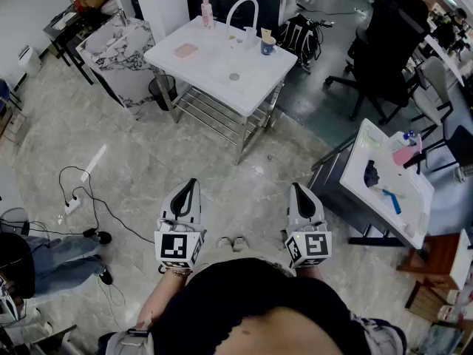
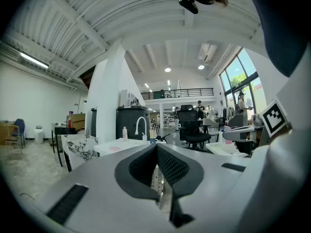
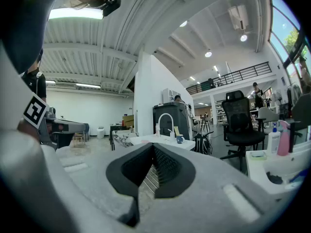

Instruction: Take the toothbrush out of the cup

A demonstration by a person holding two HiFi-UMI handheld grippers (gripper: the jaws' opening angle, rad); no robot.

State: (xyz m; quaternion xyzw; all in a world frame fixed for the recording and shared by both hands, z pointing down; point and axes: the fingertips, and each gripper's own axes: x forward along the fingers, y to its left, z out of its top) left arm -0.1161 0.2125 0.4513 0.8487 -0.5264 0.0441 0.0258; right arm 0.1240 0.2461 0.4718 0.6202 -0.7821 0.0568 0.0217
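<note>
Beyond the grey floor, a white tabletop (image 1: 211, 71) bears the cup (image 1: 267, 47); its toothbrush (image 1: 264, 34) looks light, stiff and slim, best pinched by the protruding end. Left gripper (image 1: 193, 183) and right gripper (image 1: 295, 188) jaws sit clenched, empty

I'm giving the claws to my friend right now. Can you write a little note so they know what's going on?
Left claw: shut, empty, held about level in front of the person.
Right claw: shut, empty, held the same way.
Cup: on the white table, across the floor, far from both claws. A pale thing stands in it, likely the toothbrush; it is too small to be sure.
Done: nothing yet.
Left: walk to the table, open one claw, grip the toothbrush and lift it out of the cup.
</note>
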